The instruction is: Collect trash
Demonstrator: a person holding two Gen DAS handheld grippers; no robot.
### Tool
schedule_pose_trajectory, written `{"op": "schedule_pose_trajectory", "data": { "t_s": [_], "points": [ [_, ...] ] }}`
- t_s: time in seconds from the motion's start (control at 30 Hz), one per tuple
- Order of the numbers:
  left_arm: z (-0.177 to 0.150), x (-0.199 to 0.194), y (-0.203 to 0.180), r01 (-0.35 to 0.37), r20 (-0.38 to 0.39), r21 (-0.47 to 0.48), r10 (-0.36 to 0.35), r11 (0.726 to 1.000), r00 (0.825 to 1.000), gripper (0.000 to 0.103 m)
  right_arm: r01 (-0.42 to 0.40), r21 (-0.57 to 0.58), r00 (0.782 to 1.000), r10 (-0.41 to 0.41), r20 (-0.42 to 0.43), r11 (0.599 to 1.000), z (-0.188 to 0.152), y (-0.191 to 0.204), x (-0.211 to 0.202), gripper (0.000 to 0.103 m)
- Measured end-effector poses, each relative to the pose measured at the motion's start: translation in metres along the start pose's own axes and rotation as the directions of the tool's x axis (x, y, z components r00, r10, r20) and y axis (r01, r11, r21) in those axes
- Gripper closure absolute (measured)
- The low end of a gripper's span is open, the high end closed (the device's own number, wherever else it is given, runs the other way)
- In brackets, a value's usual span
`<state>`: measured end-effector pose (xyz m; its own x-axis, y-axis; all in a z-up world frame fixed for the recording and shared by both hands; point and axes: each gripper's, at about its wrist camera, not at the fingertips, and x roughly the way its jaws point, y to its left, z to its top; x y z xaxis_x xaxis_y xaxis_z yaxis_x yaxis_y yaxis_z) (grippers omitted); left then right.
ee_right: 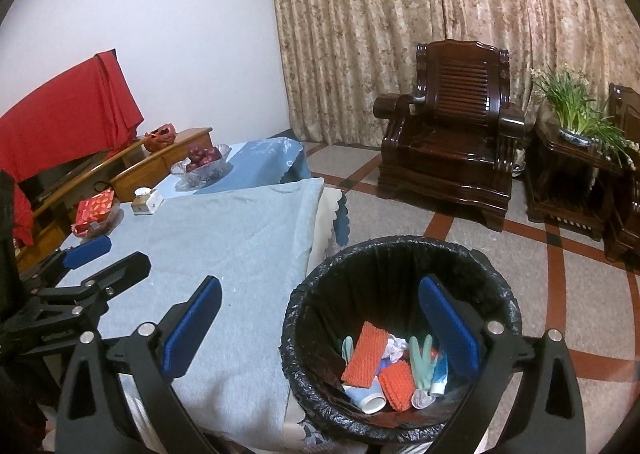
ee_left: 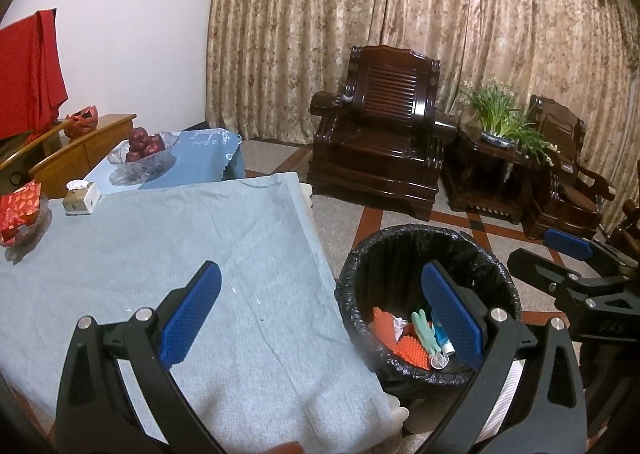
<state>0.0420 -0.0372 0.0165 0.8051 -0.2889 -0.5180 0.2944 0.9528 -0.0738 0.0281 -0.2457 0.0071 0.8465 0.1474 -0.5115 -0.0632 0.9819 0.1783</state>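
A round bin with a black liner (ee_left: 360,266) (ee_right: 316,294) stands on the floor at the right edge of the table. It holds orange foam nets (ee_right: 366,358), a green glove (ee_right: 422,362), crumpled paper (ee_right: 394,346), a paper cup (ee_right: 370,398) and a tube (ee_right: 440,376). My left gripper (ee_left: 320,318) is open and empty above the table's right edge. My right gripper (ee_right: 320,330) is open and empty above the bin's left rim. Each gripper also shows in the other's view, the right one (ee_left: 560,254) and the left one (ee_right: 104,254).
The table has a light blue cloth (ee_left: 180,254) (ee_right: 224,242). At its far side stand a tissue box (ee_left: 82,197) (ee_right: 146,201), a red packet (ee_left: 20,209) (ee_right: 94,209) and a glass bowl of red fruit (ee_left: 144,149) (ee_right: 202,159). Dark wooden armchairs (ee_left: 384,133) and a potted plant (ee_left: 500,121) stand beyond.
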Motion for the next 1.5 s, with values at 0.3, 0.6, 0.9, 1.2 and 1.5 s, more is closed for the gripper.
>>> {"op": "schedule_pose_trajectory", "data": {
  "t_s": [0.3, 0.6, 0.9, 1.2, 1.5],
  "points": [
    [0.0001, -0.0002, 0.0013, 0.002, -0.001, -0.001, -0.002, 1.000, 1.000, 0.005, 0.000, -0.003, 1.000, 0.000, -0.002, 1.000, 0.0001, 0.0009, 0.0002, 0.006],
    [0.0016, 0.0001, 0.0016, -0.001, -0.001, -0.004, 0.001, 1.000, 1.000, 0.005, 0.000, -0.002, 1.000, 0.000, -0.001, 1.000, 0.0003, 0.0011, 0.0003, 0.006],
    [0.0025, -0.0014, 0.0041, -0.003, 0.000, -0.008, 0.003, 1.000, 1.000, 0.005, -0.001, -0.003, 1.000, 0.001, -0.004, 1.000, 0.0003, 0.0019, 0.0005, 0.006],
    [0.0020, -0.0009, 0.0048, -0.001, -0.001, -0.008, 0.001, 1.000, 1.000, 0.005, -0.001, -0.004, 1.000, 0.001, -0.005, 1.000, -0.0008, 0.0026, 0.0014, 0.006],
    [0.0021, -0.0012, 0.0048, -0.002, 0.000, -0.008, 0.002, 1.000, 1.000, 0.005, -0.001, -0.004, 1.000, 0.001, -0.005, 1.000, -0.0003, 0.0034, 0.0015, 0.006]
  ]
}}
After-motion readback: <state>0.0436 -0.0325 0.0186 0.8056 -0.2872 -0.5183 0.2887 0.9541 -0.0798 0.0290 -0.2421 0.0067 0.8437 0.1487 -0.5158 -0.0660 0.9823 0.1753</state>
